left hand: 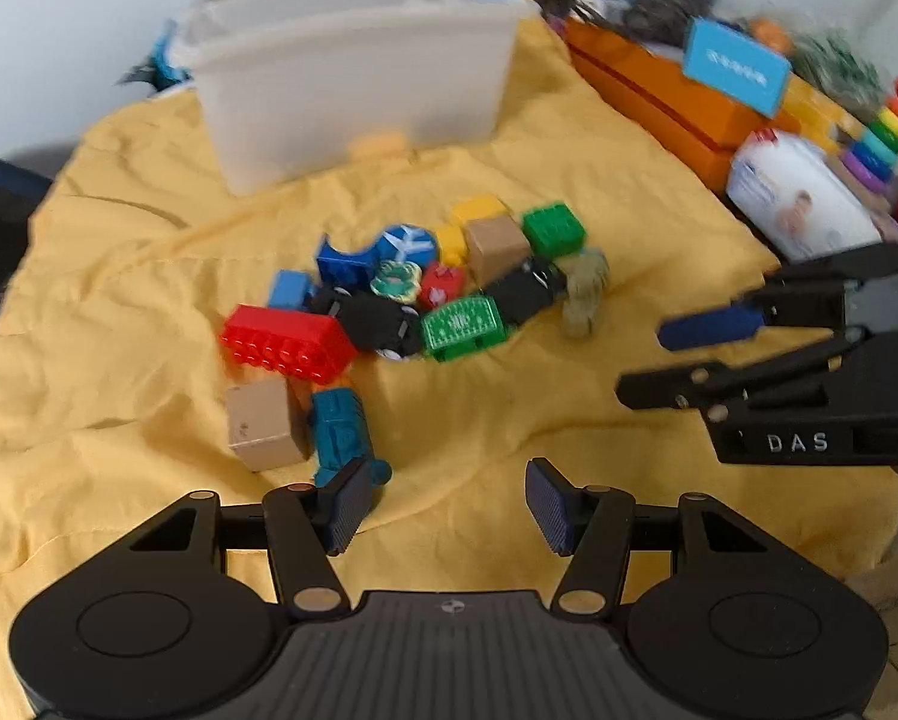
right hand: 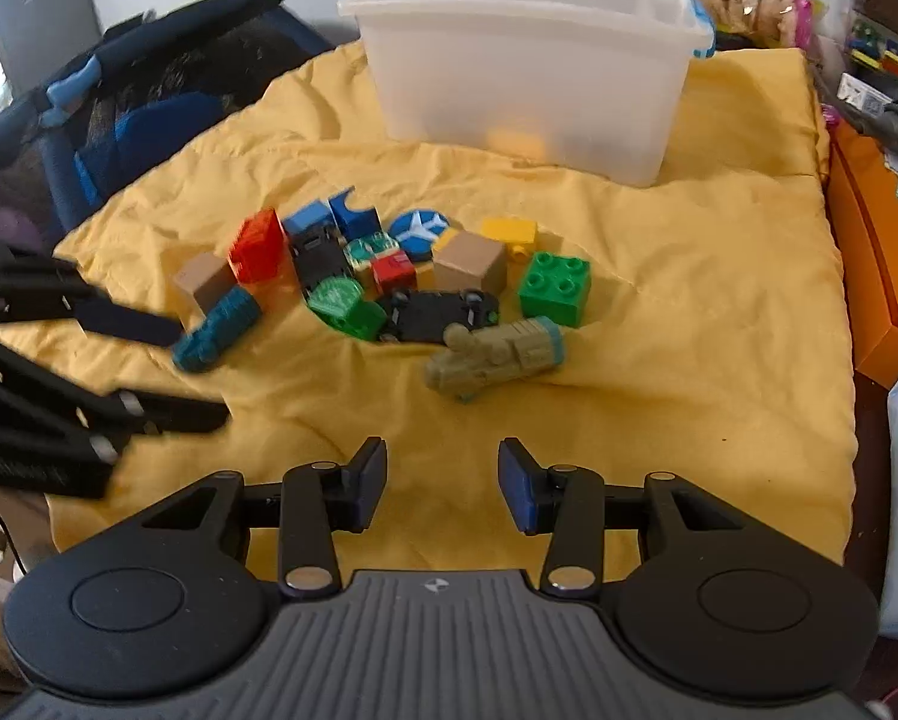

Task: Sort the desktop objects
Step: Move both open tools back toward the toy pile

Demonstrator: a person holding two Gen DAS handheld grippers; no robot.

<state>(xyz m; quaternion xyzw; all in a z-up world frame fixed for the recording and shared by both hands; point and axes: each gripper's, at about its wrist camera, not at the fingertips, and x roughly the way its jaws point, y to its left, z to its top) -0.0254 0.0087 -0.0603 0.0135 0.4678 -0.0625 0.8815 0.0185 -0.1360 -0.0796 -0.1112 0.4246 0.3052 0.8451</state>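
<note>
Nearest to each camera, a two-finger gripper is being held with its jaws spread wide and nothing between them. The left gripper is being kept low over a yellow cloth, and the right gripper is being kept over the same cloth, on the other side of the toys.

Just ahead of the left gripper, a teal toy vehicle is lying with its long axis pointing roughly away from the fingers; its near end is almost touching the left-hand fingertip. A tan block is sitting just beside it. The left gripper is judged the nearer tool for this pair.

Ahead of the right gripper, an olive toy train is lying crosswise, its long axis running left to right with its blue-capped end to the right. The right gripper is judged the nearer tool for it.

Further on, the main heap is being shown: a red brick, a green square brick, black toy cars, a yellow brick and a blue disc printed with a white aeroplane.

Beyond the heap, a translucent white bin is standing upright on the cloth, well apart from both grippers.

The letters "DAS" are being read on the right gripper's body in the left view. A blue card at the far right carries white writing too blurred to read.
</note>
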